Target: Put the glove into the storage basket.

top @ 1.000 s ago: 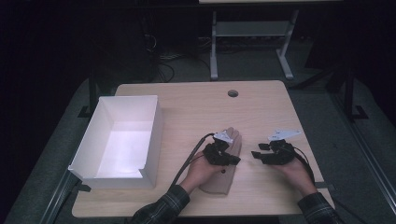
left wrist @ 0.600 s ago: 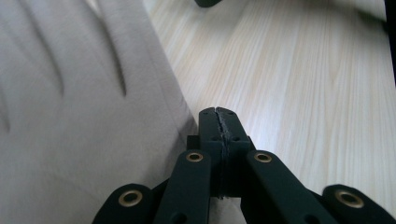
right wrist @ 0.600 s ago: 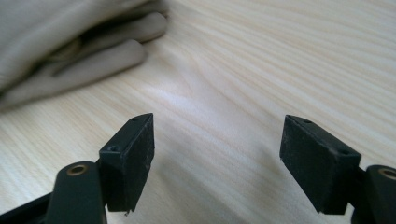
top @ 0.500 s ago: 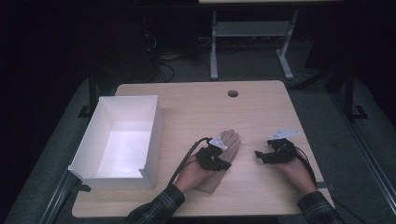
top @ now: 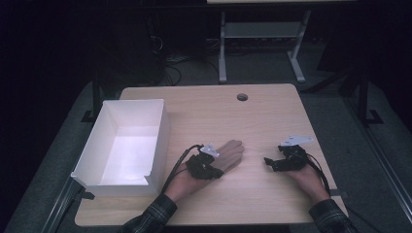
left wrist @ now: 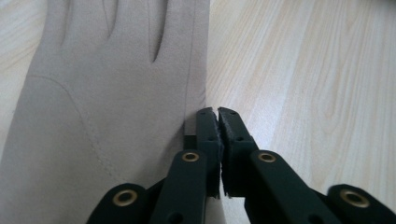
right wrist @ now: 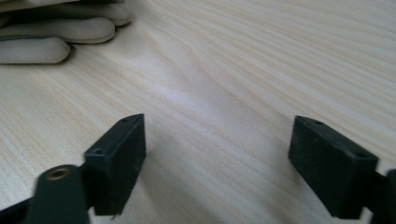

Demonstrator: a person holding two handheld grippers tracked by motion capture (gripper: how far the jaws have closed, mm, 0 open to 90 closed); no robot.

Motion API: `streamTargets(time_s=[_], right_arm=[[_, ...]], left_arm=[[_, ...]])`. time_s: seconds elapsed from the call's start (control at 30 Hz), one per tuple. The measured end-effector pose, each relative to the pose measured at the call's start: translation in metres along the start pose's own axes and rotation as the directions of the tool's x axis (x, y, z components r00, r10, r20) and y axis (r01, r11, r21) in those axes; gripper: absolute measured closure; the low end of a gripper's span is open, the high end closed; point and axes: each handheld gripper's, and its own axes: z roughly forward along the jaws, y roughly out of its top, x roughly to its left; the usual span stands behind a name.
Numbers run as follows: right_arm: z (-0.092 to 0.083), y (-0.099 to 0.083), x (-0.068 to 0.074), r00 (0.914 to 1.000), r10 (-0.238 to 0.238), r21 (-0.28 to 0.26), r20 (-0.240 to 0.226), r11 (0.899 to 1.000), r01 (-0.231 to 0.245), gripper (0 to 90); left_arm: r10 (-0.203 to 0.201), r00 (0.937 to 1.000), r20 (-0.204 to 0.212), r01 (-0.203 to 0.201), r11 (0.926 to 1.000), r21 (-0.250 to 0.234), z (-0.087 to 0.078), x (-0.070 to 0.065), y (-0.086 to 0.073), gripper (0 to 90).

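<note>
Carry step: left gripper (left wrist: 218, 116) jaws pinch, apparently, the glove (left wrist: 107, 93) edge; right gripper (right wrist: 215, 163) jaws, just opened, stand wide and empty. Next: move glove toward the white box (top: 109, 180) at the desk's left edge.

Dark room, grey floor (top: 340, 160)

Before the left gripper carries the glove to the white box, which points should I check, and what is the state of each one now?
1. Left gripper shut on the edge of the beige glove: ok.
2. How much fabric sits between the jaws: cannot tell; they pinch only at the edge.
3. Right gripper let go: ok; its jaws have just been opening and nothing is between them.
4. Right gripper away from the glove: ok; apart in the high view.
5. White box open and empty: ok.
6. Table bare between glove and box: ok.
</note>
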Motion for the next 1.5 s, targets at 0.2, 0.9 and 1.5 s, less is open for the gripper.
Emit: streamTargets(time_s=[0.2,0.9,1.5], right_arm=[[0.0,0.0,0.0,1.0,-0.002,0.0,-0.001,1.0,0.002,16.8],[0.0,0.0,0.0,1.0,-0.002,0.001,0.002,1.0,0.002,16.5],[0.0,0.0,0.0,1.0,-0.001,0.001,0.002,1.0,0.001,16.5]], left_arm=[[0.011,0.9998,-0.016,-0.011,0.9993,-0.036,-0.012,-0.006,0.01,73.8],[0.001,0.9853,-0.171,-0.008,0.9993,-0.037,-0.005,0.028,0.019,16.4],[0.107,0.9729,-0.205,-0.096,0.9934,0.063,0.016,0.012,0.012,15.0]])
